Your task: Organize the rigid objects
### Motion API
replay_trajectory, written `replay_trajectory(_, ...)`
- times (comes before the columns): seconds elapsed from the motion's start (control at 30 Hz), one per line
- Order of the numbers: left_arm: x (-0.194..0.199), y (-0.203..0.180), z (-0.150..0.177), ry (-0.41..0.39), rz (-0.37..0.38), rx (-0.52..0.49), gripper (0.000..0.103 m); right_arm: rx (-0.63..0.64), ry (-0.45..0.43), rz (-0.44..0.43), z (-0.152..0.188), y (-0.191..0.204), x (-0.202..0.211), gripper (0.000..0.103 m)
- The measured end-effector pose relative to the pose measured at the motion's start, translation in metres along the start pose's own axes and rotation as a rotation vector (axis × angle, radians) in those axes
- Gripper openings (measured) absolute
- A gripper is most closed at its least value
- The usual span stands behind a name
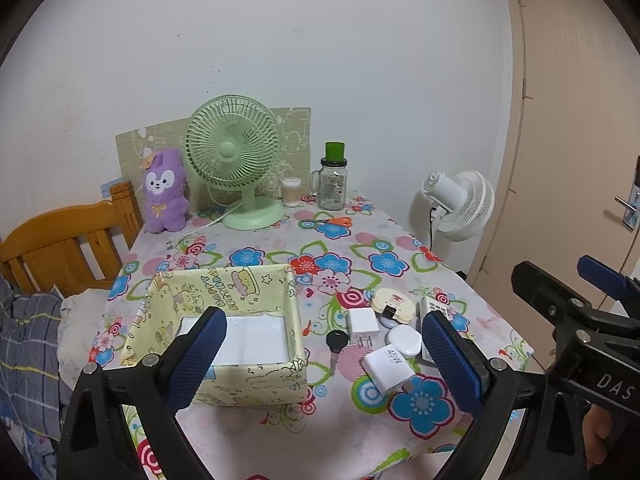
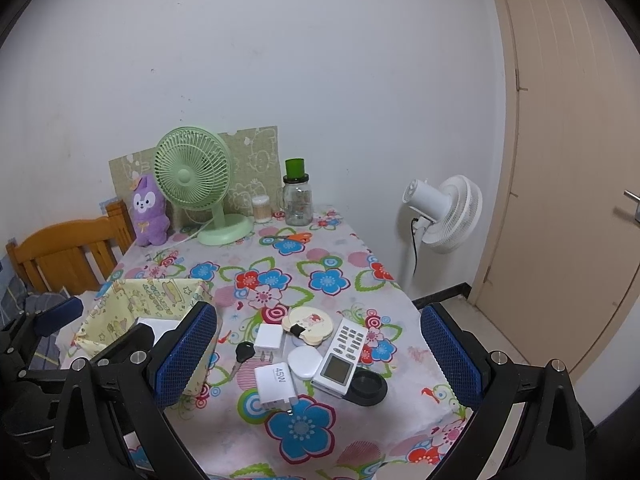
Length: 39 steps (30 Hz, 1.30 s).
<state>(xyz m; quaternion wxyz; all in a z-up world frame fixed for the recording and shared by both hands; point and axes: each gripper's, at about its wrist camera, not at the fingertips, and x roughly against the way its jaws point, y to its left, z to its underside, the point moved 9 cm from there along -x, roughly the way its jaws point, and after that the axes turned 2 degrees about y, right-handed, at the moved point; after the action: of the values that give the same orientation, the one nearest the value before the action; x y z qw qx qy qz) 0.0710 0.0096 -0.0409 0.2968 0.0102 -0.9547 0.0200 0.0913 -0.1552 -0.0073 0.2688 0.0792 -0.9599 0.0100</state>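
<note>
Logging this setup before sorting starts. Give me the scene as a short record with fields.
surface: table with floral cloth
container: yellow box, left of the clutter
to sort: 45W charger, small charger, key, remote, white case
back row: green fan, plush, jar, scissors
left gripper: jaws open
right gripper: jaws open

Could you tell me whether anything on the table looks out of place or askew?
Yes: the small items are jumbled beside the box, not in it. The remote lies tilted over a black dish, and the round cream case overlaps its neighbours. Nothing looks spilled or broken.
</note>
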Motion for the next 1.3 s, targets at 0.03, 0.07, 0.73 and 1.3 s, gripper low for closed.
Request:
replay_trajectory(0.03,-0.001,-0.002,-0.001,0.002,0.001,-0.005,0.099,0.001,0.002,0.001,0.0,0.0,-0.001,0.103)
replay_trajectory(0.07,-0.001,-0.002,-0.001,0.003,0.001,-0.009,0.099,0.003,0.003,0.002,0.001,0.0,-0.001,0.103)
replay_trajectory(0.73,-0.009,-0.004,0.001,0.008,-0.011,-0.013,0.098,0.01,0.0,-0.011,0.0,0.005,-0.007,0.103)
replay_trajectory(1.3,-0.012,-0.004,-0.002,-0.004,-0.024,-0.02,0.098,0.009,-0.001,-0.024,-0.001,0.005,-0.012,0.102)
